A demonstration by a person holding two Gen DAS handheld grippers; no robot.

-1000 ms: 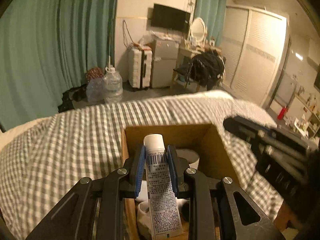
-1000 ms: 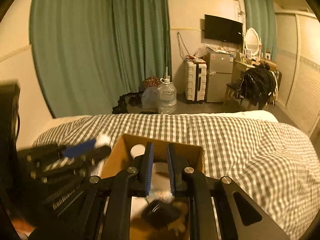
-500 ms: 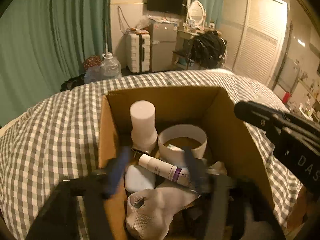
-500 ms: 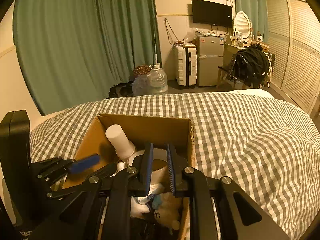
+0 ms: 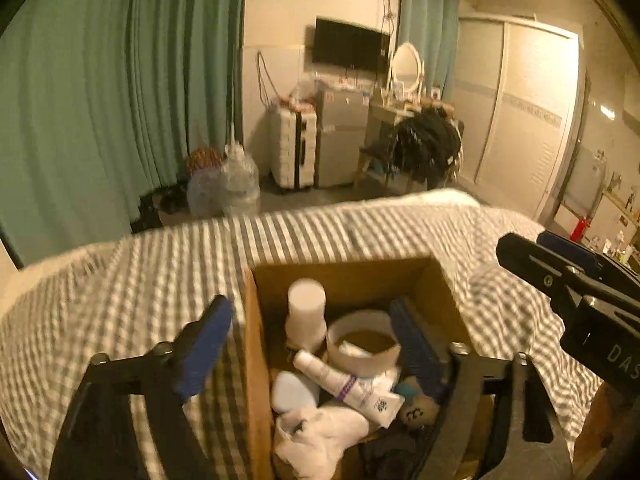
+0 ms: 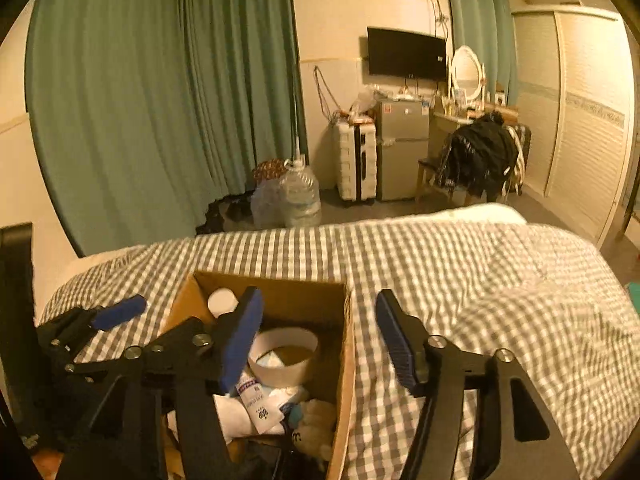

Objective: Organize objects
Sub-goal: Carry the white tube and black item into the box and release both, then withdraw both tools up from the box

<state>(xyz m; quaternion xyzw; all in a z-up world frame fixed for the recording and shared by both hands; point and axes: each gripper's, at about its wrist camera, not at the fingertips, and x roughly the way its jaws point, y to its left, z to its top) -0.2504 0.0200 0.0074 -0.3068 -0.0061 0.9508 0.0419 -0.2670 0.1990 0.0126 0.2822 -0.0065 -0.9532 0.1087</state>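
An open cardboard box [image 5: 260, 360] sits on the checked bed. It holds a white tube [image 5: 348, 384], a white bottle [image 5: 306, 312], a tape roll [image 5: 364, 340], white socks [image 5: 320, 432] and a small plush toy. My left gripper [image 5: 312, 344] is wide open and empty above the box, its fingers either side of the box's left wall. My right gripper [image 6: 318, 336] is wide open and empty over the box's right wall [image 6: 346, 344]; it also shows in the left wrist view [image 5: 560, 276].
The grey checked bedspread [image 6: 480, 280] stretches right and far of the box. Beyond the bed are green curtains, water jugs [image 6: 296, 200], a white suitcase, a small fridge and a chair with dark clothes.
My left gripper held the white tube over the box, then opened; the tube now lies in the box. My right gripper has gone from shut to wide open.
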